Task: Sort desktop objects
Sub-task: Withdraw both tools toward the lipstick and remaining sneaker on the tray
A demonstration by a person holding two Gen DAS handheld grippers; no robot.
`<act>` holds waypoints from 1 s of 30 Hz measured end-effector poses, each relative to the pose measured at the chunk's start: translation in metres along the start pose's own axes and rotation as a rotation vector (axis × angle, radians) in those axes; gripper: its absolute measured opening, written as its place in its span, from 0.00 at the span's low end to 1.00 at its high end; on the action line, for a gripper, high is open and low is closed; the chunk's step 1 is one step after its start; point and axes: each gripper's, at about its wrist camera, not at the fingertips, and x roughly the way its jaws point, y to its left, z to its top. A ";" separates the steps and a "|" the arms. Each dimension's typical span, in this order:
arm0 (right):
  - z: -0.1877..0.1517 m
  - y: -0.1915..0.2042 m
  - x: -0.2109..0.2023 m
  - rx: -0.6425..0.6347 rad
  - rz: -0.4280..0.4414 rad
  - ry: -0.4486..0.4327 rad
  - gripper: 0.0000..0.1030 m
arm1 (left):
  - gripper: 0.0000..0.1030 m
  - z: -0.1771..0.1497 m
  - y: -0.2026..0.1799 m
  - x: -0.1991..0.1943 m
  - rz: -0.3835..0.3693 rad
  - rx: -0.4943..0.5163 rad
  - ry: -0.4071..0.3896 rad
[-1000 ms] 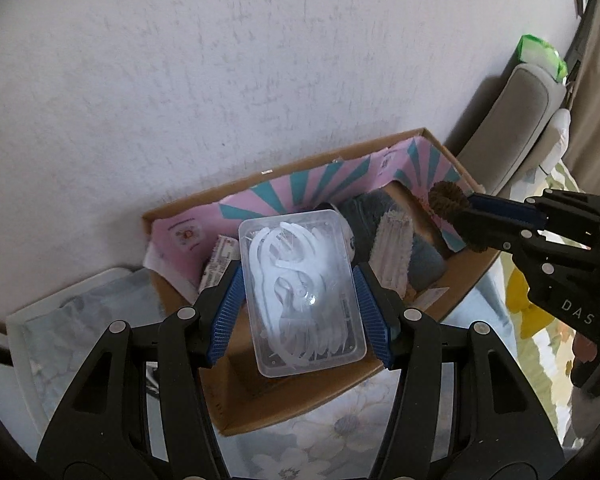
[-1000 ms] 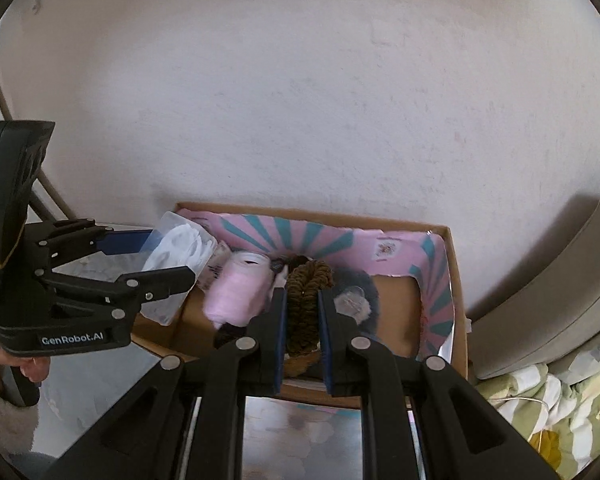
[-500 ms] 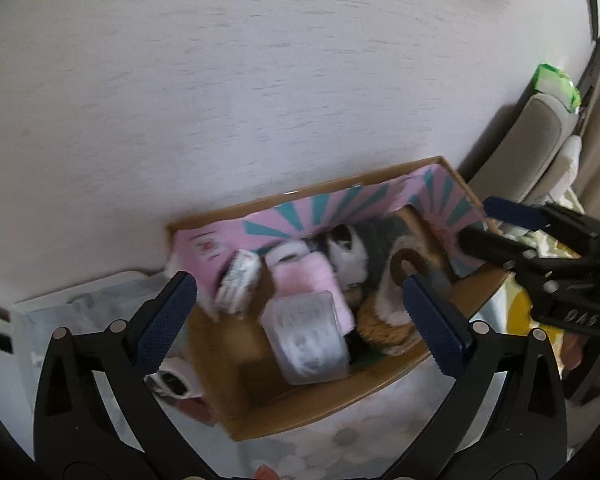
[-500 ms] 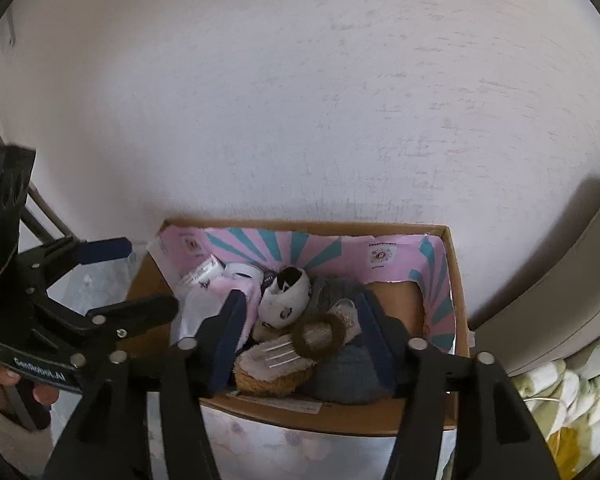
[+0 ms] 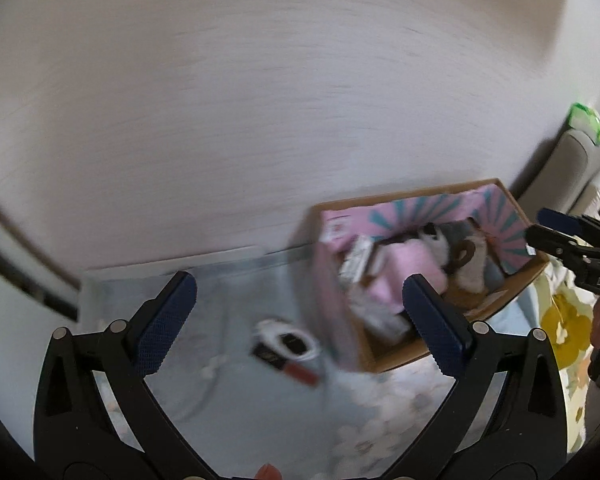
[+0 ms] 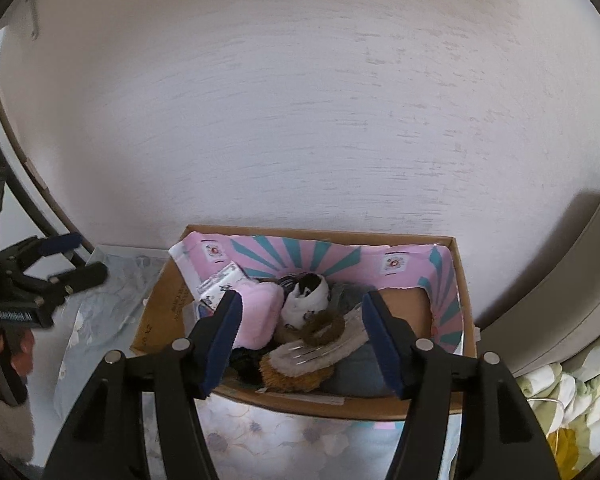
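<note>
Landmark: cardboard box, pink-and-teal lined, sat on the flowered surface against the white wall.

Box held the sorted pile: grey cloth at its near right, pink fluffy item left of centre, bristle brush at the near edge, black-and-white sock mid-box, small printed packet near its back-left corner, brown hair tie on top of the brush.

Step, as I read it: both drops were done and it was time to fetch the next item. Unsorted things lay outside the box on its left: a blurred white-and-black object and a small reddish stick beside it. Couldn't identify either.

Left tongs were spread wide and empty, angled down over the surface left of the box, the loose items showing between the jaws. A hand gripped the handle.

Right tongs hung over the box's near edge, pointing down into it, jaws partly apart, nothing pinched; the hair tie lay loose below.

Next move likely called for lowering the left tongs onto the white-and-black object, centring it, then closing.
</note>
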 end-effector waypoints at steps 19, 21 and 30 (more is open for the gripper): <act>0.019 0.103 0.001 -0.327 0.205 0.071 0.56 | 1.00 -0.074 0.032 0.001 -0.074 0.170 0.037; 0.029 0.119 0.008 -0.414 0.271 0.115 0.56 | 1.00 -0.084 0.029 0.012 -0.097 0.209 0.040; 0.041 0.211 0.101 -0.995 0.490 0.386 0.56 | 1.00 -0.118 0.014 0.076 -0.109 0.324 0.033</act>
